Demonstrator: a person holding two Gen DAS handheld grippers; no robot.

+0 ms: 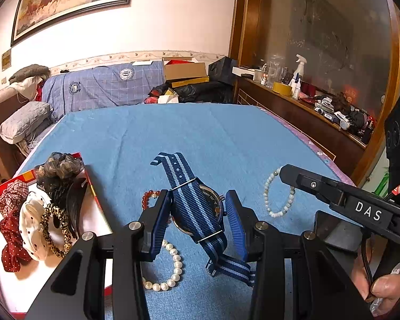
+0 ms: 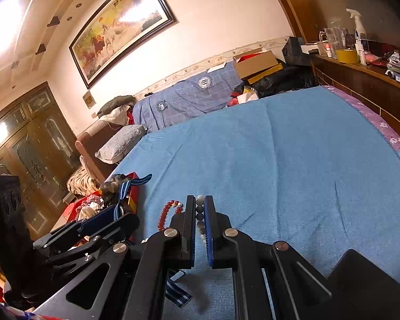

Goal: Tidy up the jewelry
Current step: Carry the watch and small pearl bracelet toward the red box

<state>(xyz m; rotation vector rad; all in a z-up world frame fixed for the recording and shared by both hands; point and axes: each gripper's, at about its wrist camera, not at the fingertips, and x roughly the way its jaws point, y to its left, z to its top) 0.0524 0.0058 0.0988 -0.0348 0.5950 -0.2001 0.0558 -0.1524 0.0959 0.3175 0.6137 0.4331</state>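
A watch with a blue striped strap (image 1: 197, 210) sits between the fingers of my left gripper (image 1: 198, 200), whose jaws stand apart around it; only the left pad seems to touch the strap. A red bead bracelet (image 1: 148, 198) and a white pearl bracelet (image 1: 170, 266) lie on the blue cloth beside it. My right gripper (image 2: 199, 208) is shut on a pale bead bracelet (image 1: 278, 194), whose beads (image 2: 200, 210) show between its pads. The red bracelet (image 2: 169, 212) lies just left of it.
A red-rimmed white tray (image 1: 92, 186) at the left holds several hair scrunchies (image 1: 34, 226) and a dark hair clip. The blue cloth (image 1: 200, 133) covers the bed. A wooden ledge (image 1: 306, 106) with bottles and clutter runs along the right. A sofa with boxes stands behind.
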